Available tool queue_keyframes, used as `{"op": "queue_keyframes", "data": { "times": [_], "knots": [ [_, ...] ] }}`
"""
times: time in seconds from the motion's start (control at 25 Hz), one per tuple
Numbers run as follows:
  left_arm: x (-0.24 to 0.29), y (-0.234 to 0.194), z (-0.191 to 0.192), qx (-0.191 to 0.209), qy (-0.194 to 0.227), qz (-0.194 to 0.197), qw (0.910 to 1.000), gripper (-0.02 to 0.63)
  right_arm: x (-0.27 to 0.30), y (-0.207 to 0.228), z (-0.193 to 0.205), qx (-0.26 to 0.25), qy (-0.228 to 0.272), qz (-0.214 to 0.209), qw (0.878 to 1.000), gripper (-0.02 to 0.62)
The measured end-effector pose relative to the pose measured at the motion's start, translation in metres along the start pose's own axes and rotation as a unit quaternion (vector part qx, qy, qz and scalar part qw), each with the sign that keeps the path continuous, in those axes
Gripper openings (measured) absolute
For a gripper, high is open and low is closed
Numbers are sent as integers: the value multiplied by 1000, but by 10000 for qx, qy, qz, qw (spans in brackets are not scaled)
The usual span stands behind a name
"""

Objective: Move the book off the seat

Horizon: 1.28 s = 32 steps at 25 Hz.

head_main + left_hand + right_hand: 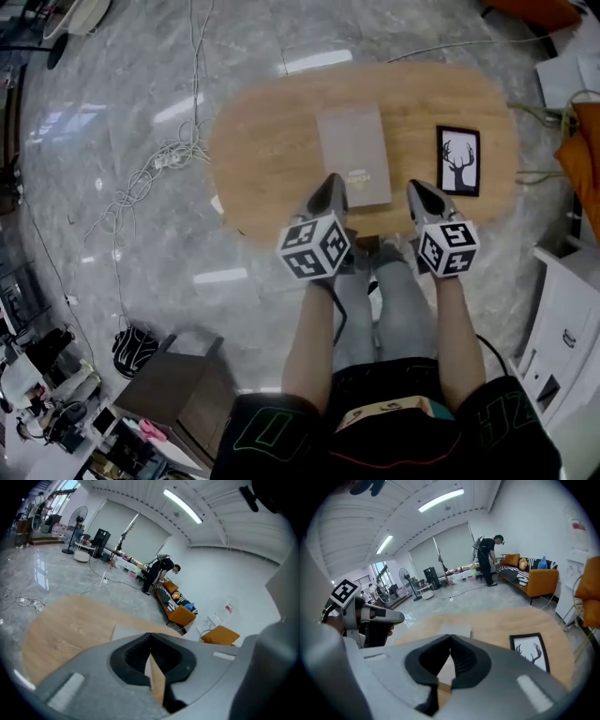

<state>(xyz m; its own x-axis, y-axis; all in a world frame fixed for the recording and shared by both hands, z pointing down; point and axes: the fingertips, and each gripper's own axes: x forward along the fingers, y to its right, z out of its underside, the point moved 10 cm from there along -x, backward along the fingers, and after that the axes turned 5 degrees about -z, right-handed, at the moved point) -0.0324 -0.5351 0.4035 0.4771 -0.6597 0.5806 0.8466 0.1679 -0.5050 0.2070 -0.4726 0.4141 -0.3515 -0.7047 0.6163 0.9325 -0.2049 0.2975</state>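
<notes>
A grey-beige book point(354, 155) lies flat near the middle of the oval wooden seat point(272, 141). Both grippers hover over the seat's near edge, pointing forward and down. My left gripper point(329, 190) is shut with nothing in it, its tip over the book's near end. My right gripper point(424, 194) is also shut and empty, between the book and a framed deer picture point(458, 159). In the left gripper view the jaws point(150, 634) meet, with the book point(125, 632) just beyond. In the right gripper view the jaws point(450, 637) are closed, with the book point(457, 630) and the deer picture point(530, 651) ahead.
White cables point(155, 169) trail over the grey marble floor at the left. A brown box point(173, 389) stands at the lower left and a white cabinet point(562, 328) at the right. My legs stand right at the seat's near edge. Far off, a person point(487, 550) bends near an orange sofa point(534, 576).
</notes>
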Motion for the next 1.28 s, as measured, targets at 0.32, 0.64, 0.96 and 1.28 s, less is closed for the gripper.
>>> {"op": "queue_keyframes", "data": {
  "times": [0.32, 0.64, 0.96, 1.28],
  "knots": [
    [-66, 74, -58, -85, 833, -491, 9953, 11, -74, 0, -94, 33, 1253, -361, 9915, 3],
    [-117, 142, -144, 1193, 2007, -705, 9698, 11, -121, -14, -199, -937, 1863, -408, 9772, 3],
    [-156, 174, -185, 1549, 3050, -599, 9377, 11, -157, -28, -260, -1863, 2471, -499, 9496, 3],
    [-165, 176, -196, 1480, 3168, -588, 9350, 11, -167, -38, -283, -2034, 2746, -405, 9389, 3]
  ]
}}
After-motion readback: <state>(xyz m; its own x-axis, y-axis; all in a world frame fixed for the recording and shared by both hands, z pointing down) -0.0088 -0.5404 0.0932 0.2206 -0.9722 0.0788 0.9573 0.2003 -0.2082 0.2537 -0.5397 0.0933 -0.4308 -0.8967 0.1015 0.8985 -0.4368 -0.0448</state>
